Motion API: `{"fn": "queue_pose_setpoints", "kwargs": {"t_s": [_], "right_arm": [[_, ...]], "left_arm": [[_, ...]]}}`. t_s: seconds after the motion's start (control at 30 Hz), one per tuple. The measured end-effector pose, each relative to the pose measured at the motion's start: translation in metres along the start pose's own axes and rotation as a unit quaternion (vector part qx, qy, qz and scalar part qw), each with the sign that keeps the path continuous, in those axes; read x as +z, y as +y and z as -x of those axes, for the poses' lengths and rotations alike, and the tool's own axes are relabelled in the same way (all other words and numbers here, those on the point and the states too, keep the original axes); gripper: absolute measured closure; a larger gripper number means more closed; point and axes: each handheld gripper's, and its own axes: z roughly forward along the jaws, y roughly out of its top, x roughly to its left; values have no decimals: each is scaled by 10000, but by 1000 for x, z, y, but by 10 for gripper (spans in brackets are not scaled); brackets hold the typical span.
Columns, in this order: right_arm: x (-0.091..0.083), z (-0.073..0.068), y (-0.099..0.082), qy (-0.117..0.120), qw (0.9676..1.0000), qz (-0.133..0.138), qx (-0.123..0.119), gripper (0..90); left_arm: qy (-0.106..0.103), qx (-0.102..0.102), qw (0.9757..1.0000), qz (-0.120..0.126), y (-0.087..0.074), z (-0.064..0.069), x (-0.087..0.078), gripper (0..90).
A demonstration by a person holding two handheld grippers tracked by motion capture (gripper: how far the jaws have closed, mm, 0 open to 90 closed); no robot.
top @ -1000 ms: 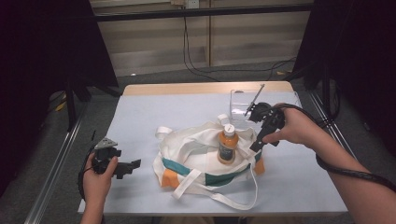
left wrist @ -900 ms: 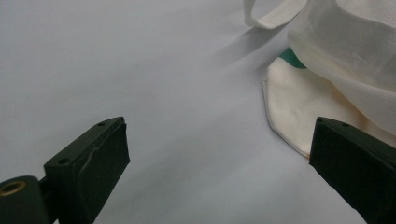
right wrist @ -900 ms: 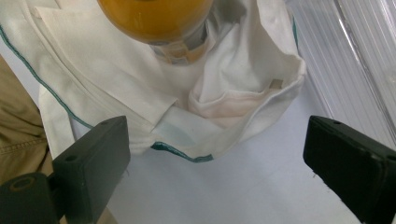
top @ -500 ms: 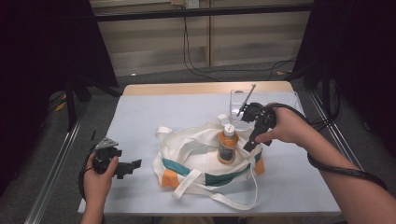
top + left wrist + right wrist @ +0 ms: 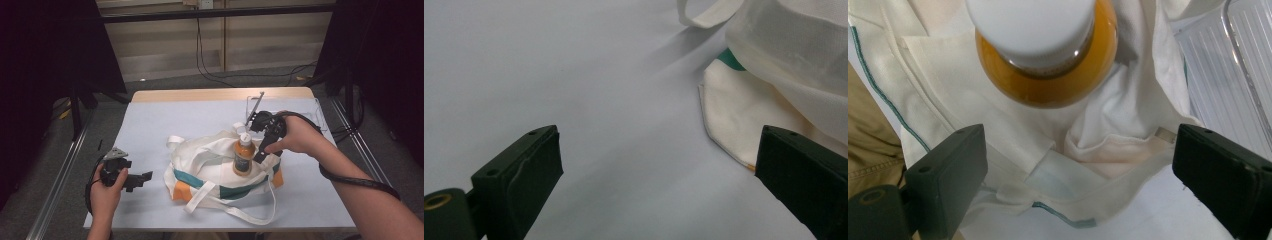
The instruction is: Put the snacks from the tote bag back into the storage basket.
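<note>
Pale blue table [image 5: 170, 120] fills the frame centre, bearing a crumpled white bag [image 5: 220, 172] with an orange bottle [image 5: 243, 156] upright on it at centre right. Right gripper [image 5: 263, 145], jaws spread, hangs just beside the bottle; left gripper [image 5: 142, 177], lower left, jaws spread, empty.

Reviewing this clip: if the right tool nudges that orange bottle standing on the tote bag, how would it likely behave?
The orange bottle would probably tip easily: it stands tall and narrow on the soft, rumpled tote bag, not on flat table. It looks nearly full, so likely heavy for its size. Its round body would probably roll once down. The right tool, open, sits just beside it.
</note>
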Motion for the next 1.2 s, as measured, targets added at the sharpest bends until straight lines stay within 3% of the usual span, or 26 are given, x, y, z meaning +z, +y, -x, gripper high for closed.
{"fn": "queue_pose_setpoints", "kwargs": {"t_s": [0.17,0.23,0.43,0.47,0.57,0.67,0.73,1.2], "right_arm": [[3,-2,5,13,10000,7,-22,73],[4,-2,6,26,10000,2,-43,73],[7,-3,10,28,10000,8,-60,74],[7,-3,11,37,10000,-10,-63,74],[9,-4,13,35,10000,-15,-49,74],[10,-4,15,35,10000,-27,-59,75],[11,-4,16,48,10000,-35,-60,76],[18,-6,27,58,9999,-77,-124,83]], "left_arm": [[4,88,9999,-62,1,1,0,46],[8,-19,10000,27,1,3,1,47],[-10,86,9999,-60,1,1,1,46],[-28,11,10000,-11,1,3,1,46],[-32,78,9999,-78,1,2,1,47],[-55,-37,10000,1,1,4,3,47],[-56,61,9999,-77,1,2,1,47],[-36,54,10000,-63,0,2,1,47]]}}
